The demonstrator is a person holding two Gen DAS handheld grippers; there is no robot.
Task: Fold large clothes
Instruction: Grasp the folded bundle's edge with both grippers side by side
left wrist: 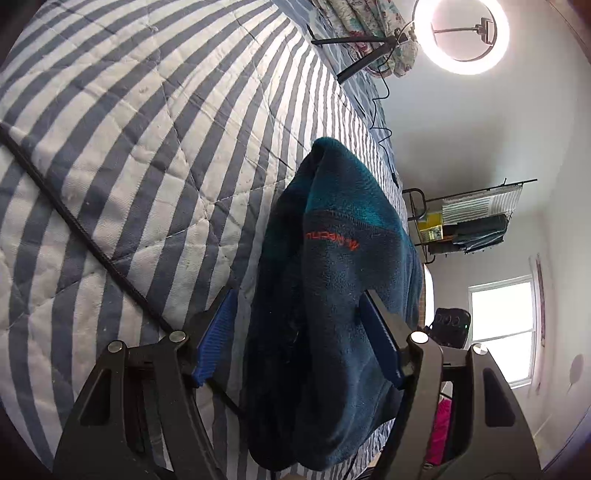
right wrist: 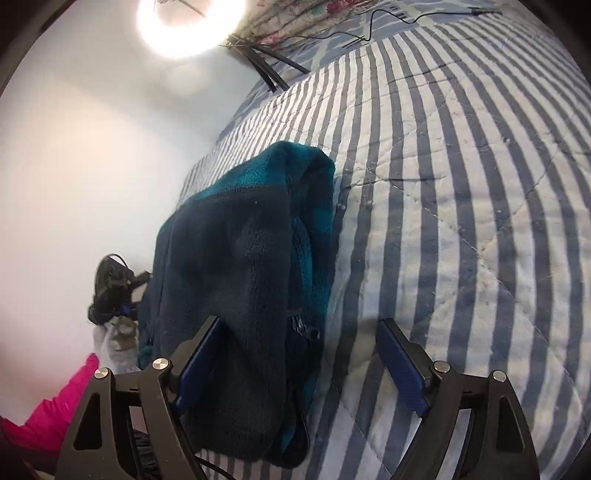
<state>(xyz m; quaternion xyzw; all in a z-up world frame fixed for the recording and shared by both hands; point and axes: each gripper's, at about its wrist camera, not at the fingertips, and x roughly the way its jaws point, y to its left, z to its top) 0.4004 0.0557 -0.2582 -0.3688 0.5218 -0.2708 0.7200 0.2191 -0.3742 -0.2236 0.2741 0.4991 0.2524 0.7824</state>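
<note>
A folded dark blue and teal fleece jacket [left wrist: 332, 280] with orange lettering lies on the striped quilt [left wrist: 129, 147], near the bed's edge. My left gripper [left wrist: 299, 295] is open around its near end: the right pad [left wrist: 380, 339] rests against the fleece and the left pad [left wrist: 218, 328] stands apart from it. In the right wrist view the same fleece jacket [right wrist: 236, 251] shows its zipper side. My right gripper [right wrist: 300, 321] is open too, its left pad [right wrist: 199, 358] beside the fabric and its right pad [right wrist: 402, 369] over the bare quilt [right wrist: 461, 221].
A black cable [left wrist: 74, 229] runs across the quilt. A ring light [left wrist: 461, 33] on a black tripod [left wrist: 354, 55] stands at the far end, beside a floral cloth [left wrist: 369, 22]. A shelf rack [left wrist: 469, 225] and window [left wrist: 506, 328] lie beyond. A pink garment [right wrist: 51, 406] is at the lower left.
</note>
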